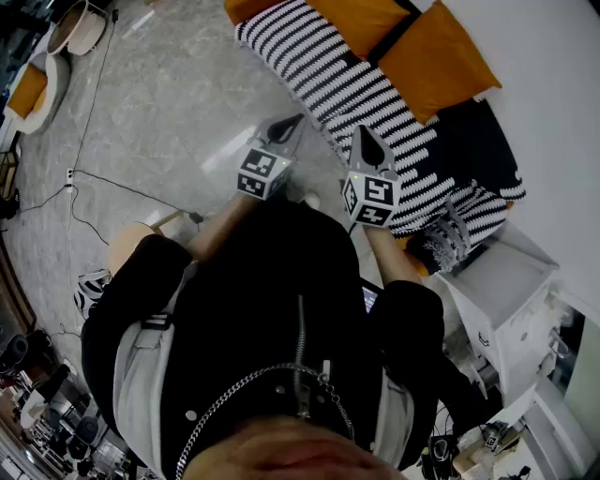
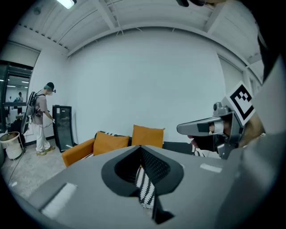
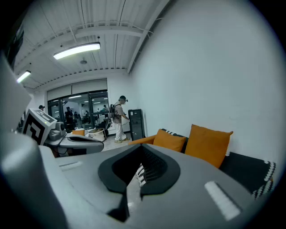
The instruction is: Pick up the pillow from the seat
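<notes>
The left gripper [image 1: 288, 125] has both fingers clenched together and grasps nothing. Only the striped seat cover [image 1: 366, 94] shows through the slit past its tips. The right gripper [image 1: 364, 137] is likewise clenched and empty. It is held just to the right of the left fingertips, and both grippers point slightly downward. The striped seat cover lies directly ahead of and below both sets of fingertips. The orange pillow [image 1: 436, 58] leans on the seat against the wall [image 1: 548, 84], ahead of the right fingertips and well apart from them. A second orange pillow [image 1: 354, 21] touches it on the side toward the left fingertips, equally far ahead. Neither pillow is in contact with any finger.
</notes>
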`<state>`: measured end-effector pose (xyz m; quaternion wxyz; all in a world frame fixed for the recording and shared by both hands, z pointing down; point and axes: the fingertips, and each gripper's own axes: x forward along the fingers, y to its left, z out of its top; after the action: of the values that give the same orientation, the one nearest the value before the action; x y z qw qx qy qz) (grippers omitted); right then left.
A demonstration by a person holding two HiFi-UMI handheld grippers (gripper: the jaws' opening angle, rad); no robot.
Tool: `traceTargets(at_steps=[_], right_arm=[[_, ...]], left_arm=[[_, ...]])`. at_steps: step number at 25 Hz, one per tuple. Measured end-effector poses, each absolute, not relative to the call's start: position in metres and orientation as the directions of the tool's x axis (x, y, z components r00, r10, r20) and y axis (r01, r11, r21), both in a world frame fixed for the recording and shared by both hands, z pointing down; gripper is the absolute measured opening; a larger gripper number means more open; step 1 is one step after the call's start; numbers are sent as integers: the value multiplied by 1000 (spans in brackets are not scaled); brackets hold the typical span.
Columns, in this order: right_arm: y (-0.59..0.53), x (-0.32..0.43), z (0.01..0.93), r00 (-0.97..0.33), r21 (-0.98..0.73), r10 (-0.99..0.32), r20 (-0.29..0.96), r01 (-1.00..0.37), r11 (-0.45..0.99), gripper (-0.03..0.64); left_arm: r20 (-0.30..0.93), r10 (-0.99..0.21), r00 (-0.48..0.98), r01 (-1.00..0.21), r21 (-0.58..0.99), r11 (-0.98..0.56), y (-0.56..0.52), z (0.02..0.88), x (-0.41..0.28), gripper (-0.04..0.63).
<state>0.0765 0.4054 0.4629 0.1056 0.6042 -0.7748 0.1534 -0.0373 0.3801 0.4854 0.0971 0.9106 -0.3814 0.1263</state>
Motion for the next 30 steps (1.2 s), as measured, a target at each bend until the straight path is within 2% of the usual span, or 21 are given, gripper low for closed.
traceTargets(at_steps=[6,17,30], right_arm=[[403,72,454,-273,-119,-920,281,-961,249,3],[406,71,465,-296,-185,-905,305,-951,249,3],[396,67,466,-257,-241,-918,302,-952,187,3]], left_arm=[[306,-676,670,-725,78,-684,374,486,-40,11],[326,-672,665,-728,82,-681,383,494,-49,11],[342,-641,688,-700,77,-710,367,490,-56,11]])
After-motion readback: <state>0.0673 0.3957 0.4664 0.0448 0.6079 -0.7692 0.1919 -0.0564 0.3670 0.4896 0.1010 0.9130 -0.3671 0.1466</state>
